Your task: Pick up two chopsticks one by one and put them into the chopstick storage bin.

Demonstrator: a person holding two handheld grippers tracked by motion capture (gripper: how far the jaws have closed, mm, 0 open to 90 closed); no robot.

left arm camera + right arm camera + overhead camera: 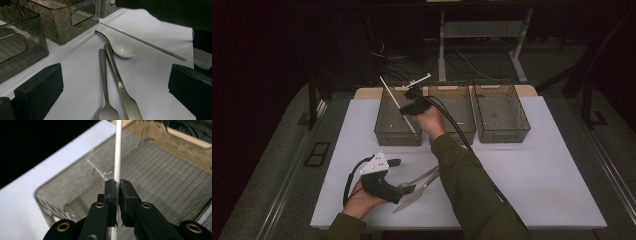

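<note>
High view. The right gripper [408,106] is clamped on a white chopstick [398,103] above the left bin [384,131], the leftmost of three clear bins in a row at the far side of the bench [542,175]. The chopstick's long axis runs diagonally, its upper end toward the far left and its lower end toward the bin's near wall, so it is tilted rather than level. The middle bin [462,122] and the right bin [502,131] stand just beside one another on the right. The left gripper [404,192] rests low at the near left of the bench, next to the metal cutlery [424,181]; it lies well apart from the bins, so the right hand is the nearer one for the drop.

Left gripper view. The jaws stand wide apart with nothing between them. Ahead on the bench lie a fork [105,82] and a knife [120,85] side by side, handles pointing away, a white spoon [120,48] beyond them, and a second chopstick [145,41] lying slantwise farther off.

Right gripper view. The pads are pressed together on the chopstick [117,152], which passes straight up between them and over the bin [155,177]. The bin floor looks bare, with open room below; judged from this, the stick must be lowered and laid along the bin's length to clear the walls.
</note>
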